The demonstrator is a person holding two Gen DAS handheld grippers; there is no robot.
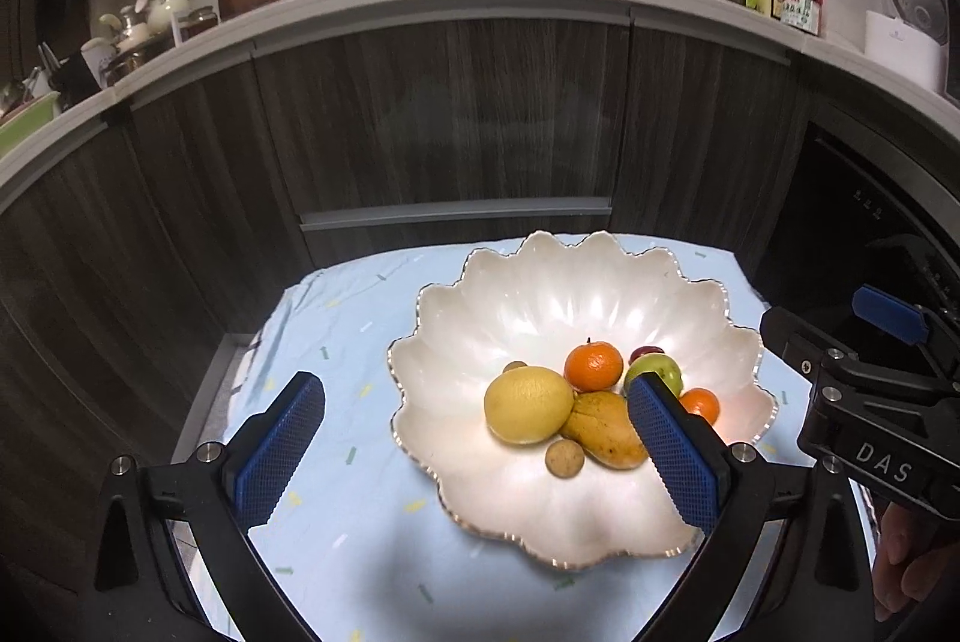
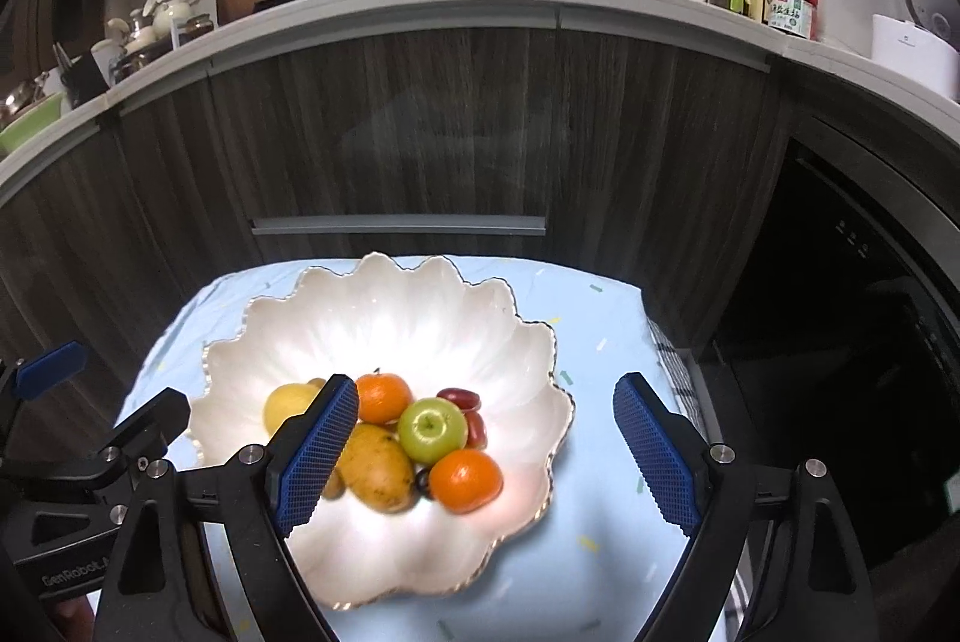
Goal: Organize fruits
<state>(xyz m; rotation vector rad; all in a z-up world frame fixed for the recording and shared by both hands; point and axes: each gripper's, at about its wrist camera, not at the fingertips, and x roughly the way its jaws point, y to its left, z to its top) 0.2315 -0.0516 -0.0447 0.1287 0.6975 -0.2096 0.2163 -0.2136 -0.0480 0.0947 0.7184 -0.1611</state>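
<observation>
below both open hand-held grippers (image 1: pixel 474 438) (image 2: pixel 486 450), fruits (image 2: pixel 414 438) fill bowl (image 2: pixel 384 306).

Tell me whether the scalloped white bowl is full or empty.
Partly filled. The white bowl holds a lemon, a mango, a green apple and two oranges clustered at its centre; its sides are bare.

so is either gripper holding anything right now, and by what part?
Nothing held. The left gripper and right gripper are both open and empty, above the white bowl of fruit.
</observation>
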